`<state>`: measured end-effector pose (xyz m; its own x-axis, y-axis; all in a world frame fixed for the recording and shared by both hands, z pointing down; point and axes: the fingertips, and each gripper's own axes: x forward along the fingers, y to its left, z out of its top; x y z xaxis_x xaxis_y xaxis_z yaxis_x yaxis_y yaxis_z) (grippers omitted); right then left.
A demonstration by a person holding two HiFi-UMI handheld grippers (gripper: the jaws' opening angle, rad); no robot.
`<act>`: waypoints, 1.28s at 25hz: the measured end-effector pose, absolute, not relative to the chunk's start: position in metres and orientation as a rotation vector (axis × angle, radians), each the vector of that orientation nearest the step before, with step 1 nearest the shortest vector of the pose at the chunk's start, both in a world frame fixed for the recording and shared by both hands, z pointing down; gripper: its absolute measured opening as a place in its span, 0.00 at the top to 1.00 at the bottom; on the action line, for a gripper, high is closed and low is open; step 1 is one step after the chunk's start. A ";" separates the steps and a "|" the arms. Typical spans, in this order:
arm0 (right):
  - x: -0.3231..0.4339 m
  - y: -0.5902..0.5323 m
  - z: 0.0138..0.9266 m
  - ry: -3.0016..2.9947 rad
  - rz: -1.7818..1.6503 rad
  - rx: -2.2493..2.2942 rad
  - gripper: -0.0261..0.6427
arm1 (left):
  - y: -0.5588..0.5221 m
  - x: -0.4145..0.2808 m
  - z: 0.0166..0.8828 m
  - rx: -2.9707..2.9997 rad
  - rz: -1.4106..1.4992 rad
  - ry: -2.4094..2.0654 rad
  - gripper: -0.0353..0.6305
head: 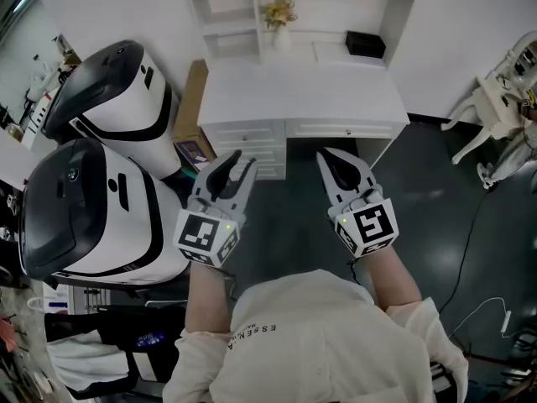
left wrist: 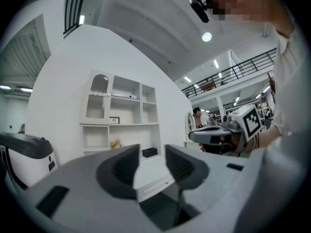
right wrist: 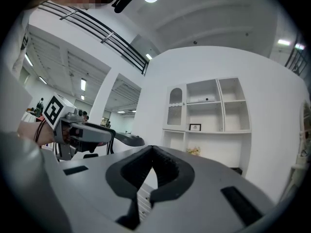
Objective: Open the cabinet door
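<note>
Facing cabinet (head: pixel 299 99), well short of it: left gripper (head: pixel 242 163) slightly parted, empty; right gripper (head: pixel 328 159) pinched together, empty.

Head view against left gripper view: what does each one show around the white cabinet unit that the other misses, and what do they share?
Only the head view shows the cardboard box beside the desk and the white chair at far right. Only the left gripper view shows the arched cabinet door at the unit's upper left, apparently shut, and a small framed picture. Both show the yellow flowers, the black box and the right gripper.
</note>
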<state>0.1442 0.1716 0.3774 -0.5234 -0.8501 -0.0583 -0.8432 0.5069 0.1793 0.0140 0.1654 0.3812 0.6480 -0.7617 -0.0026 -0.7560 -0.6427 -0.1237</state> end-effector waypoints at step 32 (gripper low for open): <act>0.163 -0.162 0.376 -2.784 -0.254 1.353 0.94 | -0.148 0.029 0.372 -2.614 -0.098 1.465 0.55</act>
<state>0.1633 -0.1619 0.3762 -0.6199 -0.7837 -0.0392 -0.7778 0.6072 0.1621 0.0289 -0.1482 0.3722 0.5227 -0.8524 -0.0131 -0.8431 -0.5146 -0.1559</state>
